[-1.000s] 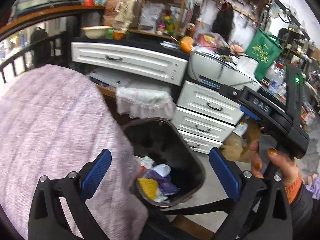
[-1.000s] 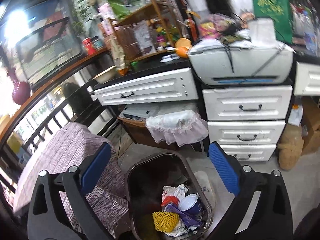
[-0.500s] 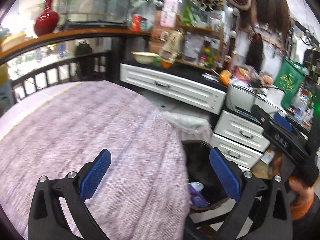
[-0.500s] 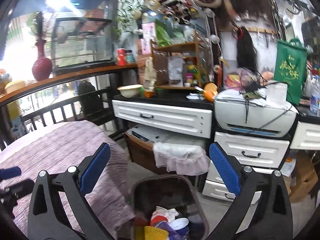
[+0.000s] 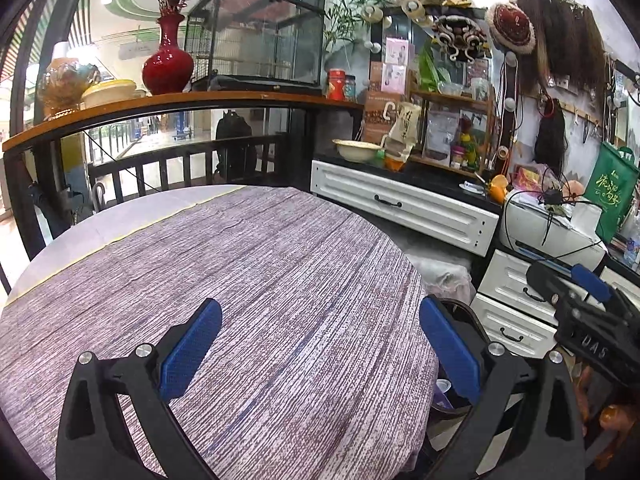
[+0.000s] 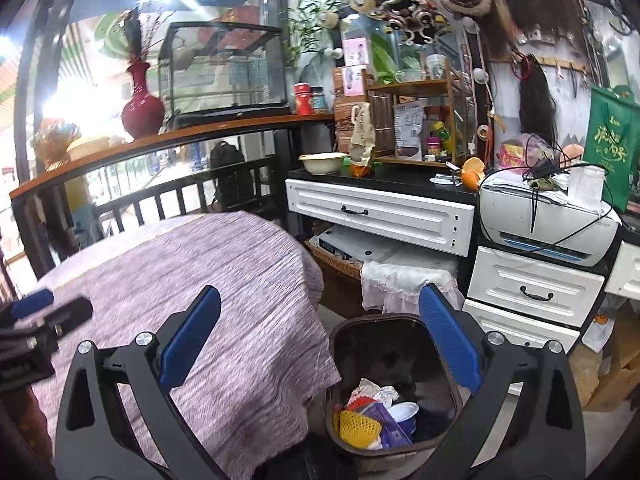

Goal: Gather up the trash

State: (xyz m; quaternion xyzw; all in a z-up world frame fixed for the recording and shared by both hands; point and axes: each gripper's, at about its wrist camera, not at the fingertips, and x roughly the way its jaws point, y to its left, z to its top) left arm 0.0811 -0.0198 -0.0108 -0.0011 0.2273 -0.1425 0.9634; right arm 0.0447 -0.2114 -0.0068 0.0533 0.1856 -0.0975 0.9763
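A dark trash bin stands on the floor beside the round table and holds a yellow foam net, a purple wrapper, a white cup and crumpled paper. My right gripper is open and empty above the bin's near rim. My left gripper is open and empty over the purple-grey tablecloth. The bin's rim peeks out past the table edge in the left wrist view. The right gripper shows at the far right there, and the left gripper at the far left of the right wrist view.
White drawer units and a printer stand behind the bin. A lace-covered box sits on the floor next to it. A black railing with a wooden shelf and a red vase runs behind the table.
Both grippers have risen and tilted up. The left one has swung left from over the bin to over the tablecloth. Both stayed open.
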